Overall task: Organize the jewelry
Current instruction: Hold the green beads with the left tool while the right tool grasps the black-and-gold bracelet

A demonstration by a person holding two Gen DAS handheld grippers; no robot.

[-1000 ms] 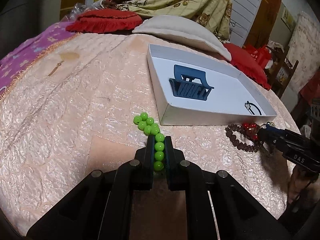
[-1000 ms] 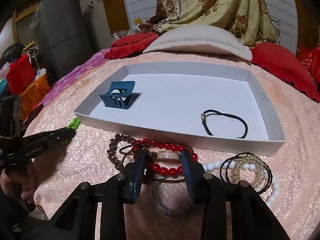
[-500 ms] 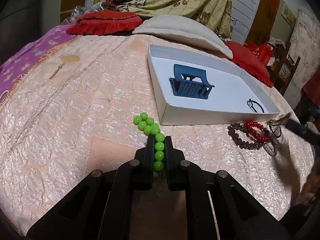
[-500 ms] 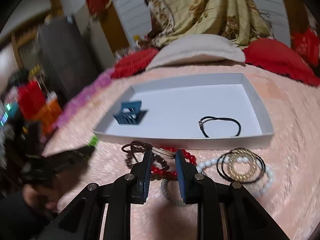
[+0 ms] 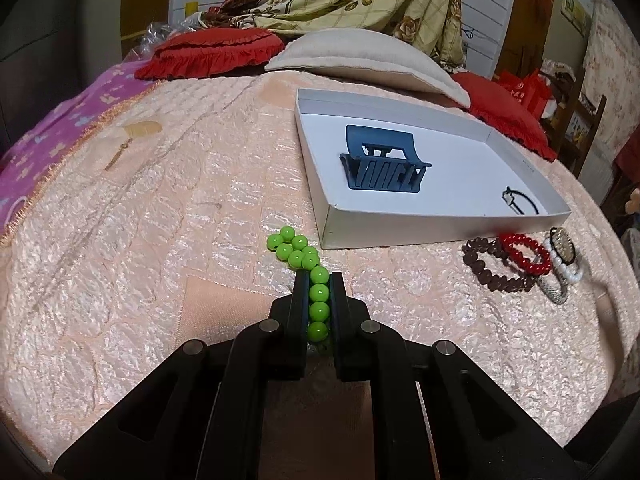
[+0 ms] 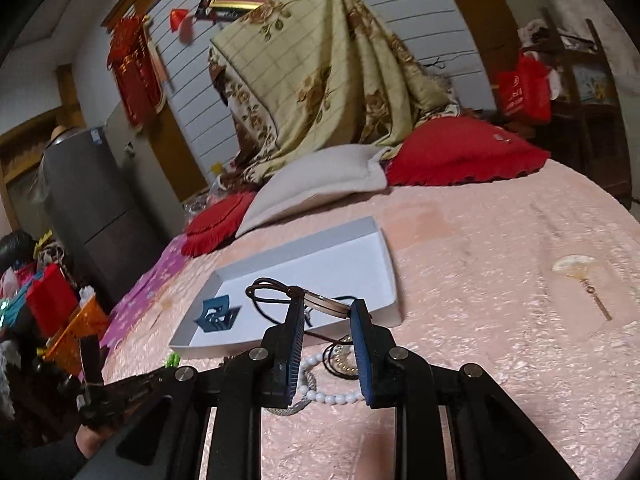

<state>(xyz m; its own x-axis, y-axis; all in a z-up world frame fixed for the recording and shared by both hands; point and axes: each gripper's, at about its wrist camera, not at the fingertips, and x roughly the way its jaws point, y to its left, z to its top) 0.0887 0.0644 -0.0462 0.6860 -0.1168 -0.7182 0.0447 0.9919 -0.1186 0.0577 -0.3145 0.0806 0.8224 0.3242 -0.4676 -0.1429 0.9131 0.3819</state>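
- A pink quilted bedspread (image 5: 160,220) carries a shallow white cardboard tray (image 5: 400,236).
- The left gripper (image 5: 319,280) is clamped on a bright green bead bracelet (image 5: 298,250) resting beside the tray.
- The right gripper (image 6: 326,306) pinches a thin bangle with brown cords (image 6: 320,302), lifted before the tray.

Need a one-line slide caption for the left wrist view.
Left hand-held gripper shut on green bead bracelet on the pink bedspread, beside white tray holding blue hair claw.

Left wrist view: low over bed (image 5: 120,240), facing white tray (image 5: 400,236). Right wrist view: higher, tilted; shares tray (image 6: 384,256), pillows.
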